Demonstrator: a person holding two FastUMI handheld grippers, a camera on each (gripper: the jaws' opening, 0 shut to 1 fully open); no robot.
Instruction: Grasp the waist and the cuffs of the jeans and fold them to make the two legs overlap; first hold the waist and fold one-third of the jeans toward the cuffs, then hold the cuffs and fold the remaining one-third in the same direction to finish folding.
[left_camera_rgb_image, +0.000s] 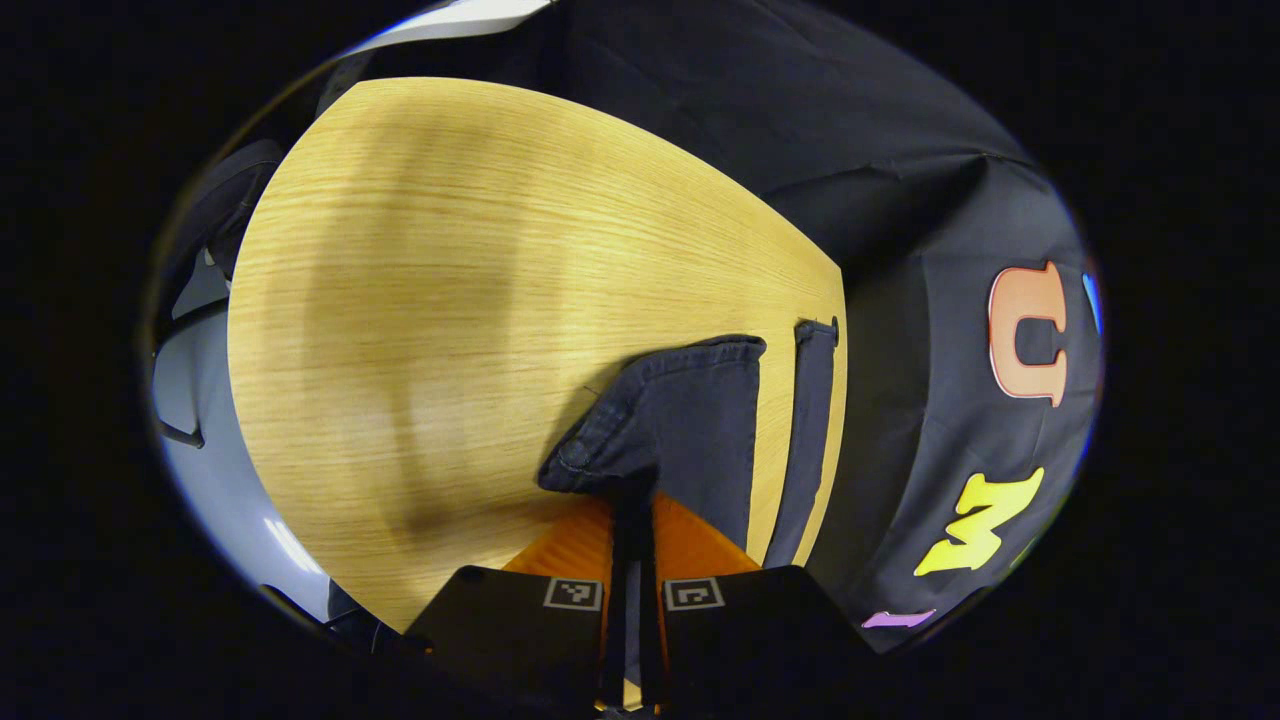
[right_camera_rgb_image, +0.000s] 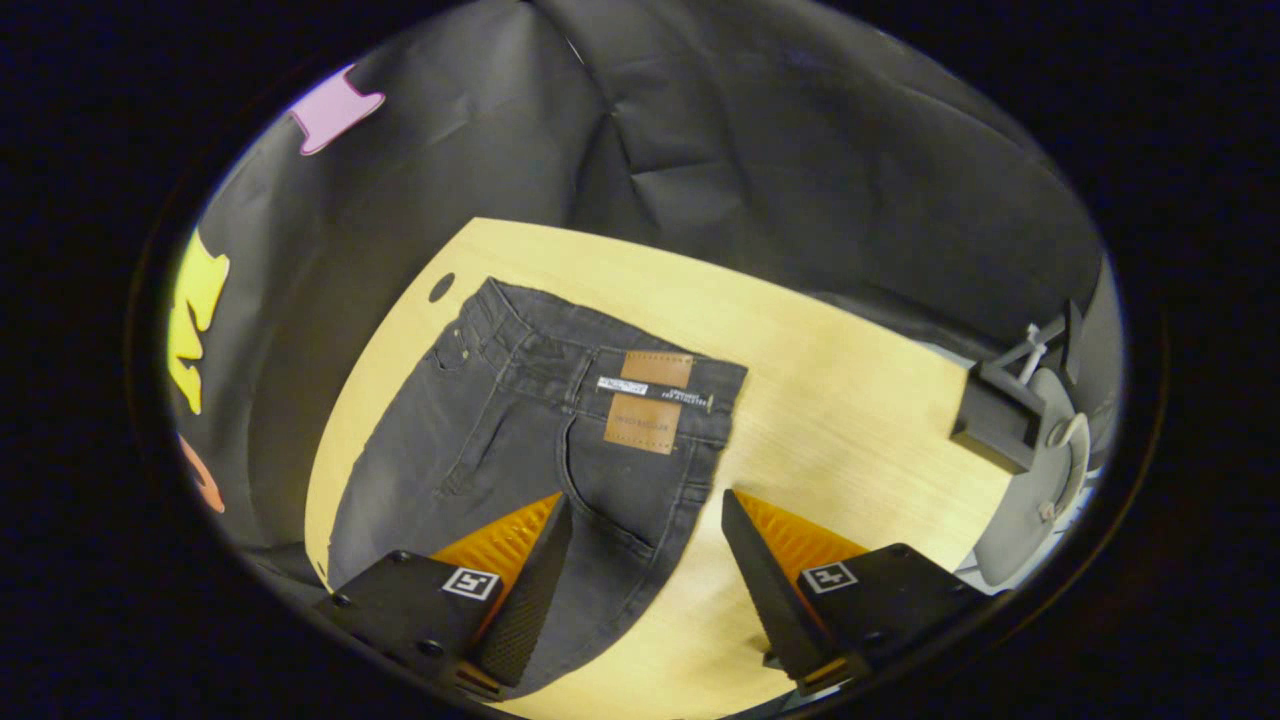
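The left tool pinches a cuff of the jeans, which lie flat on the desk, while the right tool hovers spread above the seat, near the waist.

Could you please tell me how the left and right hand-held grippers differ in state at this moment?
The left hand-held gripper is shut, pinching a jeans cuff, while the right hand-held gripper is open and holds nothing. The left one lifts its fabric off the table; the right one hovers above the waist, which lies flat. Both are at the same jeans.
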